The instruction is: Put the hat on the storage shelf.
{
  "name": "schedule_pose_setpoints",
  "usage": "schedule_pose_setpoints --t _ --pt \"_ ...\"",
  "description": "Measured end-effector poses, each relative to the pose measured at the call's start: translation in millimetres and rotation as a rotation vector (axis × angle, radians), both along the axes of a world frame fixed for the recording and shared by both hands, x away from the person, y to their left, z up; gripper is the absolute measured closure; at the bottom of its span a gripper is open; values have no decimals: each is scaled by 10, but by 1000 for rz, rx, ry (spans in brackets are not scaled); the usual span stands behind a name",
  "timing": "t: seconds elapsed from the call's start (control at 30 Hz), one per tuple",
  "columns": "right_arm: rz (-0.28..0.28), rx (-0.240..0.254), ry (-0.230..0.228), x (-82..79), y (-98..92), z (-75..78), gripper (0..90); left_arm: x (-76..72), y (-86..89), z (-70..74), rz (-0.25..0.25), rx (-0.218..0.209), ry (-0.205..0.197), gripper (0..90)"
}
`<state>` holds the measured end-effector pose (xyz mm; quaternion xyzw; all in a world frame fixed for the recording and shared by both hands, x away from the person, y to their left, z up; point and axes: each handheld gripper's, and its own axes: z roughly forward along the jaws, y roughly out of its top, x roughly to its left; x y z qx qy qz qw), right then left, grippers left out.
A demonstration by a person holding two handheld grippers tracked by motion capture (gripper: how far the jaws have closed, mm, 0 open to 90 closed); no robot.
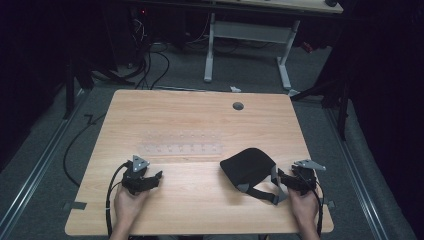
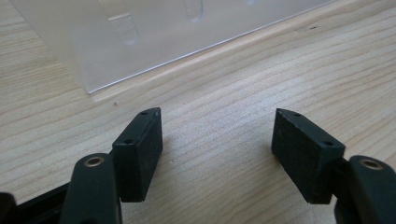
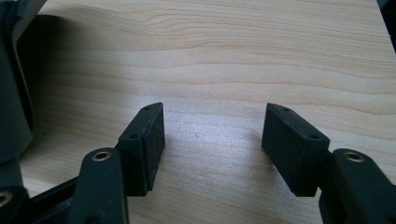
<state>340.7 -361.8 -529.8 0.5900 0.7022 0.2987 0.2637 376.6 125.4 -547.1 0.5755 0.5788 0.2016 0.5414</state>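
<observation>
Cap: black cap [image 1: 248, 167] near desk's [image 1: 200, 120] front-right corner, just left of right gripper [image 1: 292, 181]
Nearer hand: right
Jaws: both spread, empty; left gripper [image 1: 150, 181]

Lab or recording room, dim. Light wooden bench [image 1: 200, 125] with cable hole [image 1: 238, 106] stands on grey carpet floor [image 1: 185, 70]. Black cables [image 1: 150, 65] trail across floor toward electronics with red light in dark back corner. Second desk on white metal legs [image 1: 210, 50] behind. Metal rail [image 1: 35, 170] runs along floor at left.
</observation>
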Motion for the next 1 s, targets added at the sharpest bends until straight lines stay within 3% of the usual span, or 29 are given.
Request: schedule_pose_setpoints --t 0.53,0.67,1.0 --pt "-6 13 -1 -4 -11 3 421 1 1 0 1 1 1 336" --pt "-18 59 6 -33 -36 22 429 1 1 0 1 0 1 336" --pt "14 95 -33 -227 -35 181 466 0 0 0 0 1 2 329"
